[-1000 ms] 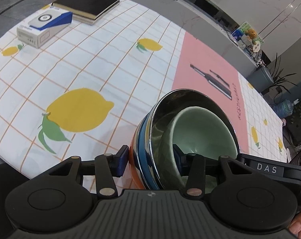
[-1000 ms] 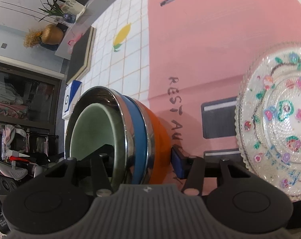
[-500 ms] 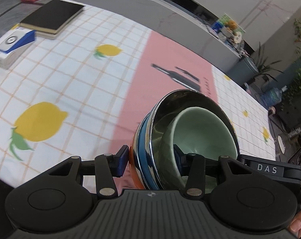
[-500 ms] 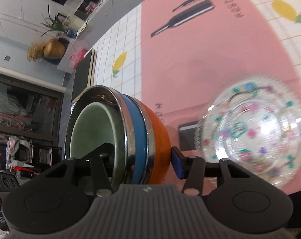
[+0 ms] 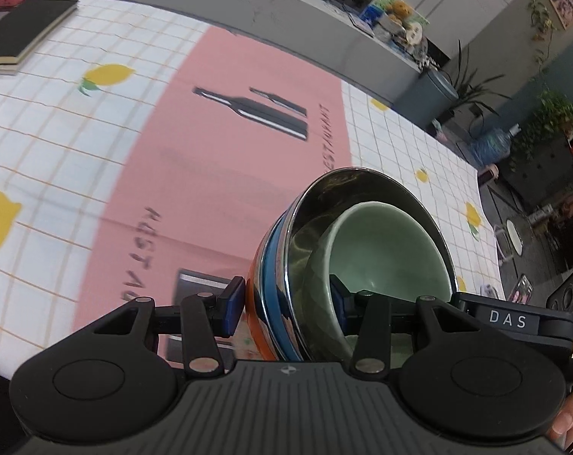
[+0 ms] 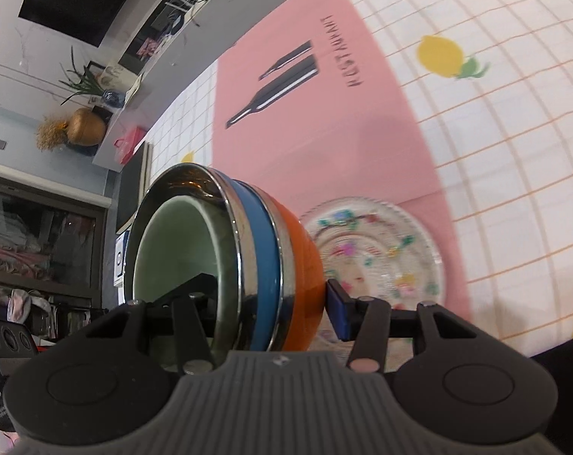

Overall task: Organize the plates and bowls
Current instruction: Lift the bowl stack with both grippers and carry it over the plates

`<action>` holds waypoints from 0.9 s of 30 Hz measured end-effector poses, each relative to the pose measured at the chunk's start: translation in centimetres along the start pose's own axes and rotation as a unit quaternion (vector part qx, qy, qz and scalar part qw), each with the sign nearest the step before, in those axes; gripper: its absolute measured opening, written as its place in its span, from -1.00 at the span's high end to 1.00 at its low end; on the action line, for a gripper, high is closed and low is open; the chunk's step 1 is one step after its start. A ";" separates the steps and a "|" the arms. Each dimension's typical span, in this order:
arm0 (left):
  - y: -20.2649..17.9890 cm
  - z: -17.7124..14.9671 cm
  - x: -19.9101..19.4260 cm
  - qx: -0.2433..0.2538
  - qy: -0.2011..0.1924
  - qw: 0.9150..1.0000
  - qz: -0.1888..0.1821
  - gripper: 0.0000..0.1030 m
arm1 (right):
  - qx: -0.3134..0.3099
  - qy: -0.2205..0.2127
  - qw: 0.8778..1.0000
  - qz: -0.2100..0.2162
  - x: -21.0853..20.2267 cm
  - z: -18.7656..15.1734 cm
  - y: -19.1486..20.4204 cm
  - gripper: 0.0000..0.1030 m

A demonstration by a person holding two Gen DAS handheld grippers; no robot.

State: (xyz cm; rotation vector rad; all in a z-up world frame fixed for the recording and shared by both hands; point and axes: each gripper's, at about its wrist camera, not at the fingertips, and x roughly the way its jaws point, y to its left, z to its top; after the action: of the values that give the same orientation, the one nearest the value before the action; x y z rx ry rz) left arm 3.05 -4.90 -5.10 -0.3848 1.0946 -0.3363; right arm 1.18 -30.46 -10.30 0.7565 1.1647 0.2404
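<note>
Left wrist view: one nested stack of four bowls (image 5: 362, 265) — a pale green bowl (image 5: 389, 250) innermost, then a steel bowl (image 5: 347, 185), a blue bowl (image 5: 272, 265) and an orange bowl (image 5: 257, 284) outermost. The stack is held up over the pink placemat (image 5: 210, 159), tipped on its side. The left gripper (image 5: 286, 299) clamps the stack's wall: one blue pad presses the orange outside, the other sits inside the green bowl. One black notebook (image 5: 21, 34) lies far off on the lemon tablecloth (image 5: 59, 121). A fingertip is cut off at the lower right corner.

Right wrist view: the same four bowls (image 6: 226, 261), mouth turned left. The right gripper (image 6: 271, 299) grips the opposite side of the wall, one finger inside the green bowl, one blue pad against the orange shell. One clear glass plate (image 6: 381, 258) with coloured flowers lies on the placemat beside the stack — blurred, its near edge hidden by the gripper.
</note>
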 end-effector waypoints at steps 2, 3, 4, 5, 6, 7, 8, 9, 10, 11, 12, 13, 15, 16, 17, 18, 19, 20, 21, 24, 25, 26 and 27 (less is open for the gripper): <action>-0.5 -0.2 0.6 0.002 0.007 1.000 0.000 0.00 | 0.006 0.002 1.000 -0.002 -0.2 0.1 -0.9 0.04; -0.7 -0.3 0.8 0.002 0.009 1.000 0.001 0.00 | 0.008 0.003 1.000 -0.002 -0.3 0.2 -1.3 0.04; -0.8 -0.4 1.0 0.002 0.012 1.000 0.001 0.00 | 0.010 0.003 1.000 -0.002 -0.3 0.2 -1.7 0.04; -0.9 -0.5 1.2 0.002 0.014 1.000 0.002 0.00 | 0.012 0.004 1.000 -0.003 -0.2 0.2 -2.0 0.04; -1.0 -0.6 1.4 0.001 0.017 1.000 0.003 0.00 | 0.013 0.005 1.000 -0.003 -0.2 0.2 -2.2 0.04; -1.0 -0.7 1.7 0.001 0.019 1.000 0.003 0.00 | 0.015 0.006 1.000 -0.004 -0.2 0.3 -2.5 0.04; -1.1 -0.7 1.8 0.001 0.022 1.000 0.004 0.00 | 0.017 0.008 1.000 -0.004 -0.1 0.3 -2.7 0.04; -1.2 -0.8 1.9 0.002 0.024 1.000 0.006 0.00 | 0.018 0.010 1.000 -0.004 0.1 0.3 -2.7 0.04; -1.2 -0.9 2.0 0.003 0.025 1.000 0.007 0.00 | 0.019 0.011 1.000 -0.004 0.1 0.3 -2.8 0.04; -1.2 -1.0 2.0 0.003 0.026 1.000 0.008 0.00 | 0.020 0.012 1.000 -0.004 0.2 0.2 -3.0 0.04; -1.2 -1.0 2.2 0.001 0.029 1.000 0.008 0.00 | 0.020 0.013 1.000 -0.005 0.3 0.2 -3.1 0.04; -1.1 -1.1 2.3 0.000 0.030 1.000 0.008 0.00 | 0.019 0.014 1.000 -0.005 0.4 0.1 -3.1 0.04; -1.0 -1.3 2.4 -0.001 0.032 0.999 0.009 0.00 | 0.018 0.014 1.000 -0.006 0.6 0.1 -3.3 0.04; -0.9 -1.4 2.5 -0.002 0.032 0.999 0.010 0.00 | 0.019 0.014 1.000 -0.007 0.7 0.0 -3.4 0.04; -0.9 -1.4 2.6 -0.001 0.032 0.999 0.011 0.00 | 0.019 0.015 1.000 -0.006 0.8 0.0 -3.4 0.04; -0.9 -1.5 2.7 0.000 0.032 0.999 0.012 0.00 | 0.019 0.015 1.000 -0.005 0.9 0.0 -3.5 0.04; -0.8 -1.5 2.7 0.001 0.033 0.999 0.014 0.00 | 0.020 0.016 1.000 -0.004 1.0 -0.1 -3.7 0.04; -0.8 -1.5 2.9 0.001 0.034 0.999 0.016 0.00 | 0.021 0.017 1.000 -0.003 1.2 -0.1 -3.8 0.04; -0.8 -1.6 3.0 0.002 0.035 0.999 0.019 0.00 | 0.021 0.018 1.000 -0.004 1.3 -0.1 -3.8 0.04; -0.8 -1.8 2.9 0.005 0.033 0.999 0.019 0.00 | 0.017 0.013 1.000 0.000 1.4 -0.2 -4.0 0.04; -0.8 -1.8 2.9 0.006 0.032 0.999 0.019 0.00 | 0.016 0.012 1.000 0.000 1.3 -0.2 -4.0 0.04; -0.9 -1.8 2.9 0.007 0.032 0.999 0.019 0.00 | 0.015 0.012 1.000 0.000 1.3 -0.2 -4.0 0.04; -0.9 -1.9 2.9 0.008 0.032 0.999 0.019 0.00 | 0.016 0.014 1.000 0.001 1.3 -0.2 -4.1 0.04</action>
State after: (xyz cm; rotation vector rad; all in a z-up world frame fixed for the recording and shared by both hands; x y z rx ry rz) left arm 2.52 -7.23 -7.75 -0.3407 1.1604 -0.3255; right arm 0.73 -32.66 -13.95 0.7842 1.1960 0.2344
